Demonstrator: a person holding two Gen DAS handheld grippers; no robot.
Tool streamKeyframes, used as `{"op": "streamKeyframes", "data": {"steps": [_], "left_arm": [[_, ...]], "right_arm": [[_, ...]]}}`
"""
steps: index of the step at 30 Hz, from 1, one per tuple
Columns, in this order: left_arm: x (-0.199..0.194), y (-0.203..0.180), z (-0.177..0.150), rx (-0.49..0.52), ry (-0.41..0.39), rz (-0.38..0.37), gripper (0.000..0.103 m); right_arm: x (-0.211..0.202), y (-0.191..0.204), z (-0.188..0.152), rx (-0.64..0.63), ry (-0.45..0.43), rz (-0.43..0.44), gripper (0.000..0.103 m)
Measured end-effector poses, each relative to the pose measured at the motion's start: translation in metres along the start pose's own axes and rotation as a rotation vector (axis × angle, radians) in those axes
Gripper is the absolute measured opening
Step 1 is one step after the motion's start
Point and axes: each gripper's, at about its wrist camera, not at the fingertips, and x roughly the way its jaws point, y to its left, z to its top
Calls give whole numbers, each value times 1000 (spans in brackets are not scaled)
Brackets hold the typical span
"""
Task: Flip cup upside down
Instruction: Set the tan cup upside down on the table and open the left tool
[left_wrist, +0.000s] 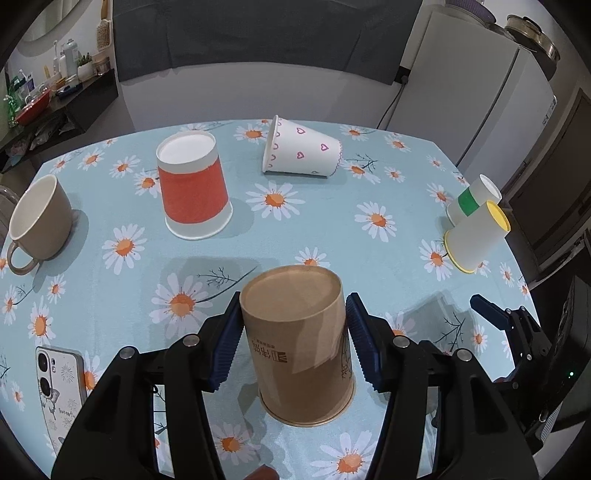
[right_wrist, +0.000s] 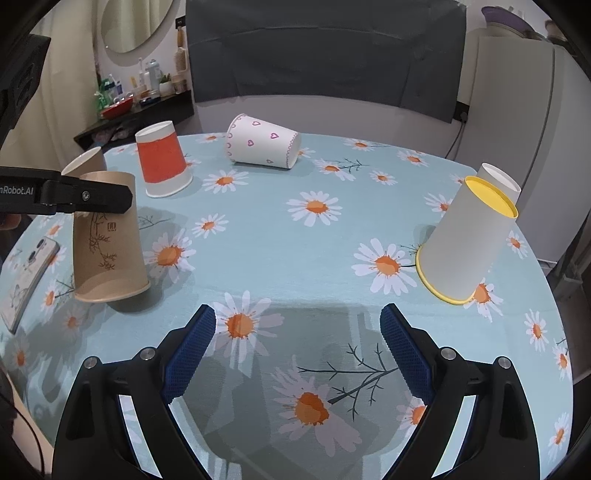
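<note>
Brown cup (left_wrist: 300, 345) near centre of table (left_wrist: 332, 221), mouth down, rim flat on the cloth, base up. Left gripper (left_wrist: 293, 338) straddling it, pads (left_wrist: 226, 350) just beside the walls on both sides; left pad near touching, small gap at right, so parted, not clamped. Right gripper (right_wrist: 297, 354) parked over bare cloth at near right, jaws wide apart, nothing between. Judged: flip done, release in hand. To finish cleanly: widen evenly so neither pad drags the paper wall; withdraw straight back and up, no sideways sweep; watch rim for lift or rocking. Light cup, tips easily. Red cup (left_wrist: 194, 186) and mug (left_wrist: 37, 221) far left, heart cup (left_wrist: 301, 149) on its side far centre, well apart, no obstruction.
</note>
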Motion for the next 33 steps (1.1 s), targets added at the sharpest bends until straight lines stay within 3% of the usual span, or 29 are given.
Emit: {"op": "streamKeyframes", "data": {"steps": [5,12,17,21,22,24,29,33], "left_arm": [[-7,-11,-9,68,-84,34,56],[-13,-23,-32,166,-286,194,56],[-3,-24,-42,179,-297,272,56],[-5,-25,-53,190,-312,275,58],[-6,-23,-55,181,-306,261,61],[-8,-19,-58,142,-307,241,83],[-16,-15,-66,136,-322,224,94],[-25,-11,-70,136,-315,191,97]], "right_arm": [[1,1,-3,14,-1,-8,86],[5,1,-7,20,12,-20,86],[1,2,-9,19,6,-14,86],[-2,4,-11,-2,2,-21,86],[-2,5,-11,-9,-1,-22,86],[-4,6,-10,-13,-8,-20,86],[-5,9,-11,-27,-7,-25,86],[-5,11,-14,-45,-8,-66,86]]}}
